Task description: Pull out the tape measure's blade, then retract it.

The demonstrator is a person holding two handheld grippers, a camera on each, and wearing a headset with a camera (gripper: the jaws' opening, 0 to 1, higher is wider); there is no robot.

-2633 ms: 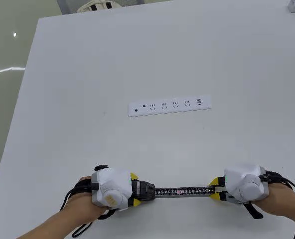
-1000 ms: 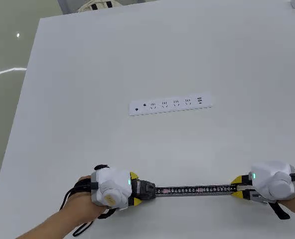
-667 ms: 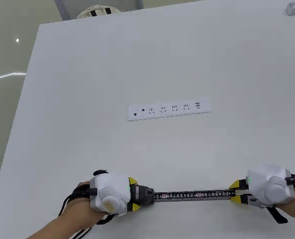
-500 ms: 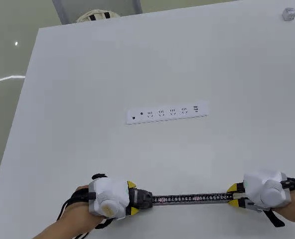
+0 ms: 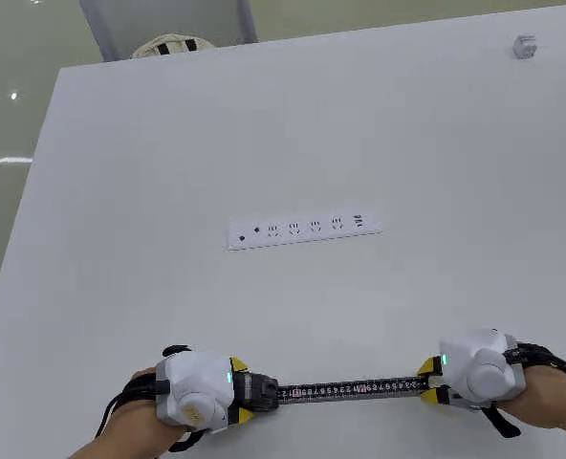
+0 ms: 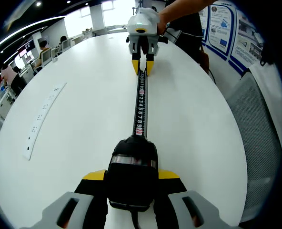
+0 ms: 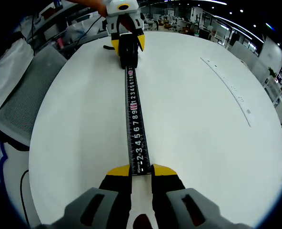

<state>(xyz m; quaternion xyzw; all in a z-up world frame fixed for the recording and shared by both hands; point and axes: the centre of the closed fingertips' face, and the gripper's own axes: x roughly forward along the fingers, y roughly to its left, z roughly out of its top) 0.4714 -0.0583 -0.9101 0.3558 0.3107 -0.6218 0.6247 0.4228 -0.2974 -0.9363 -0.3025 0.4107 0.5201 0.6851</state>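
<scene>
The black numbered blade [image 5: 350, 389] reaches further from the black tape-measure case [image 5: 261, 392] than before. The left hand-held gripper [image 5: 239, 390] clamps the case and the right hand-held gripper [image 5: 426, 381] pinches the blade's tip; ease it back straight and slowly.

The tape measure case [image 6: 131, 174] is glossy plastic, its blade [image 7: 134, 119] matt, table [image 5: 264, 134] smooth.

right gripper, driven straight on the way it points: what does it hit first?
The right gripper points along the blade it grips. The first thing in that line looks to be the tape measure case, held in the left gripper.
</scene>
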